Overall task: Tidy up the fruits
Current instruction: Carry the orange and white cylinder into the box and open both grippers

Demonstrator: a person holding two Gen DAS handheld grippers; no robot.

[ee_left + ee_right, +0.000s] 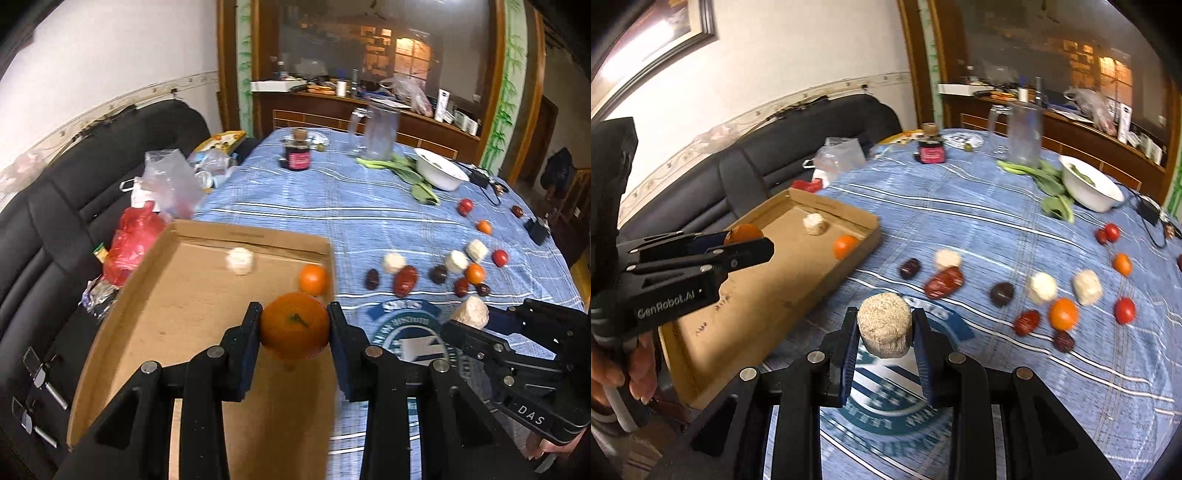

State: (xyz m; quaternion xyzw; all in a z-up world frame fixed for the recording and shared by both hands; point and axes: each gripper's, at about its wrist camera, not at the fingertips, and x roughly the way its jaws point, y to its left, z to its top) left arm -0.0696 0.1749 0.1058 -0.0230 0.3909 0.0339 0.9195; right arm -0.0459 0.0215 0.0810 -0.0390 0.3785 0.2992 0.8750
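My left gripper (294, 325) is shut on an orange tangerine (295, 325) and holds it above the cardboard tray (162, 314), near its right wall. The tray holds a smaller tangerine (313, 279) and a white puffed cake (240, 260). My right gripper (884, 330) is shut on a beige puffed rice cake (884, 325), above the blue tablecloth right of the tray (768, 295). Several red dates, tangerines, tomatoes and white cakes lie loose on the cloth (1015, 291). The left gripper shows in the right wrist view (746, 247), the right gripper in the left wrist view (469, 319).
A white bowl (441, 168) with green leaves, a clear jug (380, 129) and a dark jar (296, 153) stand at the table's far side. Plastic bags (166, 181) and a black sofa (74, 184) lie left of the tray. A black adapter (537, 229) sits at the right edge.
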